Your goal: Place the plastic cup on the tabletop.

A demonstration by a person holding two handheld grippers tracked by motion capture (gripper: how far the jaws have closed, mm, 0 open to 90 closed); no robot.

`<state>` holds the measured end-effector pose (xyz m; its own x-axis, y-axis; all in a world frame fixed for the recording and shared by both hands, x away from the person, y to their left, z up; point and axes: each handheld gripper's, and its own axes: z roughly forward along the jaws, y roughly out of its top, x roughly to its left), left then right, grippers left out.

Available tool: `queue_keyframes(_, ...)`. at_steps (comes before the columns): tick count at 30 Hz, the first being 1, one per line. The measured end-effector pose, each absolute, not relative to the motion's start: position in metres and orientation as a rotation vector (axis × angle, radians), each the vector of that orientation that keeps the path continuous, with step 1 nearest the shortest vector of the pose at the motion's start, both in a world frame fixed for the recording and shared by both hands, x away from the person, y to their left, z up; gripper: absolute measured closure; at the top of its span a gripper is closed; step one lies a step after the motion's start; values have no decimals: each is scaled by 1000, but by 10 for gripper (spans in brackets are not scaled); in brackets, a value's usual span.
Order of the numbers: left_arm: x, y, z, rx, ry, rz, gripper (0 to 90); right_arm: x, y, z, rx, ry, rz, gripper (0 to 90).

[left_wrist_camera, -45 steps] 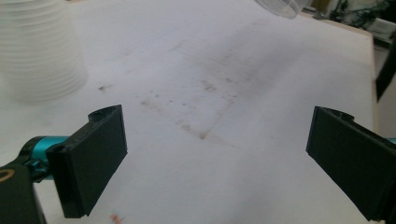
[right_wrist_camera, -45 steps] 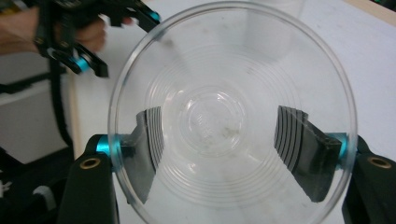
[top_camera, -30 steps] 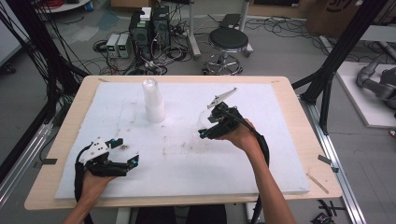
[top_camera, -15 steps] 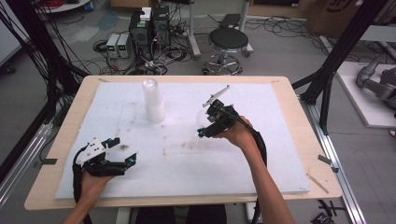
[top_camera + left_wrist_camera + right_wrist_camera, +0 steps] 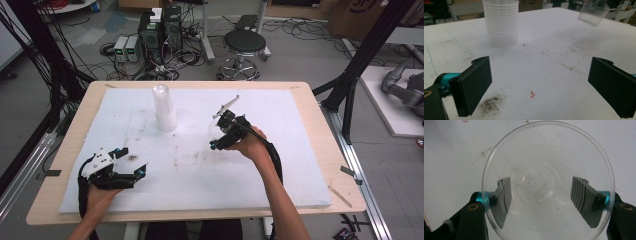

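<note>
A clear plastic cup (image 5: 547, 182) is sitting between the two black jaws of the right tongs (image 5: 541, 195), which are closing on its sides and holding it up above the worktop (image 5: 300, 150); in the right gripper view its round mouth is facing the camera, and the jaws are showing through its thin see-through wall, which is ringed with fine ridges around a small flat bottom. In the left gripper view the same cup (image 5: 594, 12) is hanging tilted at the far upper right, clear of the white surface. In the high view the right tongs (image 5: 220, 137) are hovering right of the middle of the worktop, with the cup too faint there to make out. A stack of the same cups (image 5: 164, 107), mouths down and nested tightly, is standing upright toward the far side, left of the held cup and well apart from it. The left tongs (image 5: 135, 170) are resting near the front left corner with their jaws standing wide apart and nothing between them. The worktop is a white foam-like sheet on a pale wooden table, smudged with dark grime (image 5: 490, 105) and a small red speck (image 5: 532, 94). I cannot make out any readable writing.
</note>
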<state>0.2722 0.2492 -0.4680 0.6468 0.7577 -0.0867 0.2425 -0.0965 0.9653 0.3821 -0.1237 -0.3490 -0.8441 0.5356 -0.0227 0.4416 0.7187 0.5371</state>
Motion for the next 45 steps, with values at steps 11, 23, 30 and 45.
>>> queue_keyframes(11, 272, 247, -468, 1670, 824, 541, 51, 385, -110, -377, 797, 2788, 692, 333)
queue_keyframes(23, 272, 246, -468, 1679, 821, 542, 51, 388, -100, -387, 781, 2803, 633, 333)
queue_keyframes(30, 272, 247, -468, 1679, 821, 541, 52, 387, -98, -392, 781, 2782, 644, 334)
queue_keyframes(45, 271, 247, -468, 1666, 823, 544, 52, 385, -105, -406, 812, 2713, 738, 162)
